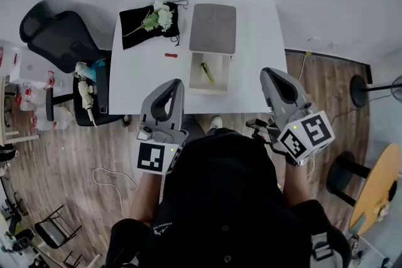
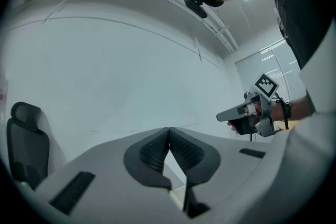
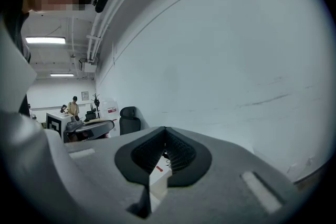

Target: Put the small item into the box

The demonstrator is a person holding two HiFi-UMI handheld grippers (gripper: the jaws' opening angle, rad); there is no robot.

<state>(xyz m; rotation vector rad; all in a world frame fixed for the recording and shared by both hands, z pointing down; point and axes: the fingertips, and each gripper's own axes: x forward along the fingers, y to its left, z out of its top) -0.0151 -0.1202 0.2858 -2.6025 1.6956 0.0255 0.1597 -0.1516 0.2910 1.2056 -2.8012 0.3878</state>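
The small red item [image 1: 171,55] lies on the white table [image 1: 257,53], left of the open white box [image 1: 209,72]. Inside the box lies a yellow-green thing [image 1: 207,73], and the grey lid [image 1: 213,28] is folded back behind it. My left gripper [image 1: 177,85] is held at the table's near edge, shut and empty. To the right of the box my right gripper [image 1: 266,73] is also shut and empty. In the left gripper view the jaws meet at the tip of the left gripper [image 2: 169,128]. The right gripper [image 3: 165,128] is shut too, with the red item [image 3: 159,169] showing below its jaws.
A black cloth [image 1: 135,23] with white flowers [image 1: 161,16] lies at the table's far left. A black office chair [image 1: 59,34] and a cluttered seat [image 1: 91,88] stand left of the table. At the right are a black stool [image 1: 342,172], a round yellow table [image 1: 377,191] and a stand base [image 1: 359,90].
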